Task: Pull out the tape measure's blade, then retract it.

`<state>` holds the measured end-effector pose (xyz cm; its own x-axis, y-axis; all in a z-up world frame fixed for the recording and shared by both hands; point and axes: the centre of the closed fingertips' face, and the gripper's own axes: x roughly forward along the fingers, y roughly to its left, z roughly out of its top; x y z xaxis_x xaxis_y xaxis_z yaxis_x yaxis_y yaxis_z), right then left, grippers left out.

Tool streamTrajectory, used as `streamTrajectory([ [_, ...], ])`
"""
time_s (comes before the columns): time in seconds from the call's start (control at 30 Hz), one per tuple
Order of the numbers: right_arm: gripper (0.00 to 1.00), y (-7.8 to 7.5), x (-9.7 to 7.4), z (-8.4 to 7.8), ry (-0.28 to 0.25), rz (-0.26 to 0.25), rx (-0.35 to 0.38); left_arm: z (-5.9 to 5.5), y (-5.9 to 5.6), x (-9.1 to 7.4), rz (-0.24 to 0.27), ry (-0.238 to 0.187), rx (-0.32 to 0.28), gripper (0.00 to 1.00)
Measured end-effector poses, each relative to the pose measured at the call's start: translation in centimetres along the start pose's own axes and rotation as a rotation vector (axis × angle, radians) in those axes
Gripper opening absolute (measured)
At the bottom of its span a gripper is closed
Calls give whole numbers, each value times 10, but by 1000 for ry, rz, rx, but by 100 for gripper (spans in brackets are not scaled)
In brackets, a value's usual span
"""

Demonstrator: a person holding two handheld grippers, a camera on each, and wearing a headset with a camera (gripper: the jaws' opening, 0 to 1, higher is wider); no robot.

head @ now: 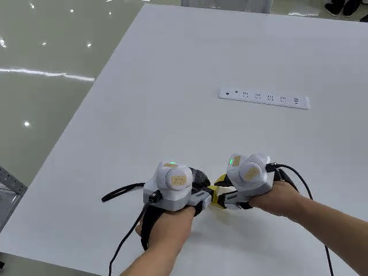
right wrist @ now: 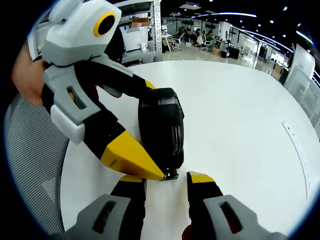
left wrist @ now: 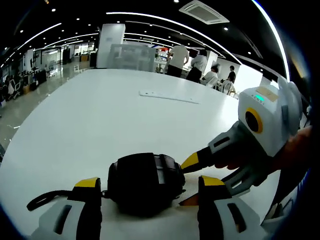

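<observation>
Now left claw [left wrist: 150, 181] pinching tape measure [right wrist: 161, 125] case; right claw [right wrist: 166, 177] spread either side of blade hook [right wrist: 171, 174].

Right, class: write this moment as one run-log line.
left gripper: jaws straddle tape measure, grip unclear | right gripper: open around blade tip | pull: not begun

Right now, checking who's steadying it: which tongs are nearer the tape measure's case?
Left. The tape measure sits between the left tongs, flanked on both sides. The right tongs sit just off its front corner, by the blade hook.
</observation>
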<state>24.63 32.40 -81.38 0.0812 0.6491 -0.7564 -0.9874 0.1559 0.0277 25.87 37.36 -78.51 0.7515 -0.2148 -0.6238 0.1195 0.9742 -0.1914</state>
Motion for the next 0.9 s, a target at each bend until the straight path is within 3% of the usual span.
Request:
streamTrajectory([
  [0.27, 38, 5, -13, 2, -45, -57, 67, 2, 12, -14, -8, -9, 40, 79],
  [0.47, 44, 7, -27, 2, -92, -100, 151, 3, 15, -24, -36, -20, 88, 85],
  [0.73, 52, 12, -56, -5, -169, -159, 282, -4, 26, -38, -34, -3, 141, 88],
  [0.9, 58, 17, -73, -12, -200, -199, 364, -5, 25, -50, -56, -14, 187, 91],
])
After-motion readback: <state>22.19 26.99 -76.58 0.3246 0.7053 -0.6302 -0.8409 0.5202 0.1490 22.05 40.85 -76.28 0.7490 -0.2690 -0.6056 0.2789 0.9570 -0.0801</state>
